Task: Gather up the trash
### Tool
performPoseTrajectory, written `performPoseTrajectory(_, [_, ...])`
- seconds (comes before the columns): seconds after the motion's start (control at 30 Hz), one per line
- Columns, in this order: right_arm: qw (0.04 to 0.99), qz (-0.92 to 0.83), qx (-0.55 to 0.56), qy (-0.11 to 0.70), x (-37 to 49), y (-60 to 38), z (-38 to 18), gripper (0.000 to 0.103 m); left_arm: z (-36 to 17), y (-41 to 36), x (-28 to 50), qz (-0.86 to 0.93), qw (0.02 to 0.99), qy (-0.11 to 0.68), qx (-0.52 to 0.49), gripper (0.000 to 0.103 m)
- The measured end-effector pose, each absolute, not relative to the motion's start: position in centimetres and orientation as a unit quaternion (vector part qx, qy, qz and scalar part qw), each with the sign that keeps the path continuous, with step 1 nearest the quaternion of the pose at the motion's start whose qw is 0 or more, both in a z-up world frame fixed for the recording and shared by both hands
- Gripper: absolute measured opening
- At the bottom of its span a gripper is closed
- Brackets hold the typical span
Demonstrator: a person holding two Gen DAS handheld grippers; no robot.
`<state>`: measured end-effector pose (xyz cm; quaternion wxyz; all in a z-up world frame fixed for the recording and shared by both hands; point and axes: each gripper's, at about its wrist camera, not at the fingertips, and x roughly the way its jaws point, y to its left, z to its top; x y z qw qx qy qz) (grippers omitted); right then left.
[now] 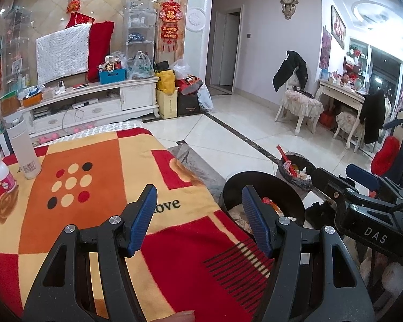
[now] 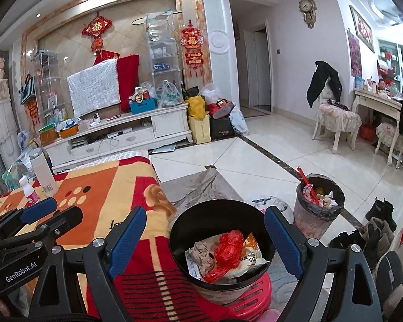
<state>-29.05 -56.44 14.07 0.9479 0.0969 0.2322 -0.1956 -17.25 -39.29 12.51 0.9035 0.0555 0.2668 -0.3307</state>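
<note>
A black trash bin [image 2: 180, 230] stands on a pink stool [image 2: 255, 295] beside the blanket-covered table. It holds a red plastic wrapper [image 2: 228, 247], a crumpled brown paper and a white snack packet. My right gripper [image 2: 205, 241] is open and empty, its jaws on either side of the bin above it. My left gripper [image 1: 200, 222] is open and empty over the table's right edge, with the bin [image 1: 282, 185] just to its right. The right gripper also shows in the left wrist view [image 1: 362, 187].
A white tumbler [image 1: 24, 150] and a small pink-labelled bottle [image 1: 4, 174] stand at the table's far left. A second full bin [image 2: 319, 204] stands on the tiled floor. Shoes [image 2: 376, 222] lie at the right. A TV cabinet and chairs are farther back.
</note>
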Motion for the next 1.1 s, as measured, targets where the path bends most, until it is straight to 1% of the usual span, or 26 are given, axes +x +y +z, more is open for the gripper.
performPoseTrajectory(1.1, [0.945,-0.190,0.105,0.246,-28.3,-56.5,13.1,0.088,11.9,-39.0,-16.3,-0.336,0.898,0.281,0.054,0.065])
